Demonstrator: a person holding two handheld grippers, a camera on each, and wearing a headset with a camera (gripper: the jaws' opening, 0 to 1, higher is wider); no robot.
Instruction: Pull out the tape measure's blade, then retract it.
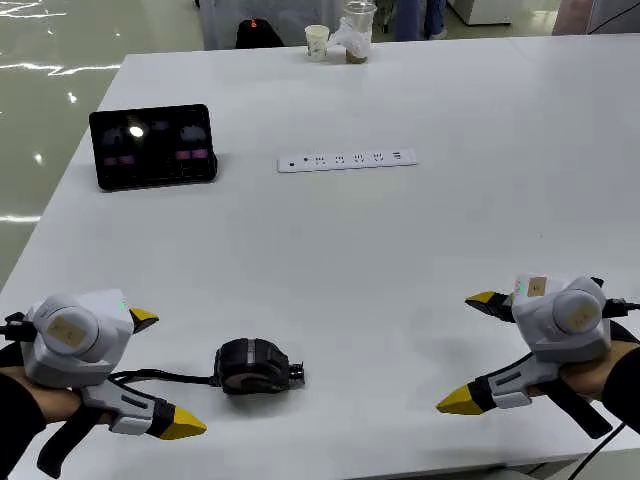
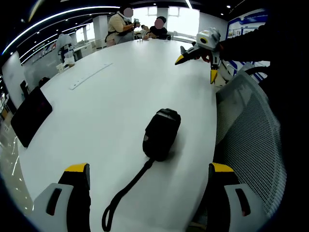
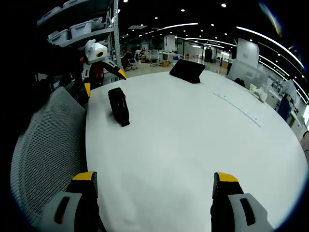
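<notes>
1. The tape measure (image 1: 252,366) is a chunky black thing with a rounded case. It sits on the white surface (image 1: 420,230) close to the near edge. The blade looks wound in, with just the little end hook (image 1: 297,375) sitting at the case's right end in the head view.
2. A black wrist strap (image 1: 160,377) trails off the other end of the case, flat on the surface, toward the left gripper (image 1: 168,372). In the left gripper view its loop ends up lying between that gripper's fingers.
3. Left gripper: yellow-tipped fingers (image 1: 185,424) spread wide, holding nothing, pointed at the case from just beside it. They're not touching the case.
4. Right gripper (image 1: 467,350): fingers also spread wide and not holding anything. It's well apart from the tape measure, over on the right side near the front edge, facing in toward it.
5. So the tape measure sits between the two grippers, much nearer the left one.
6. Farther back on the surface there's a dark tablet (image 1: 153,146) propped up at the left and a white power strip (image 1: 346,160) around the middle. A paper cup (image 1: 317,42) stands at the far edge.
7. A mesh chair back (image 2: 256,130) shows in the gripper views, right by the surface's edge.
</notes>
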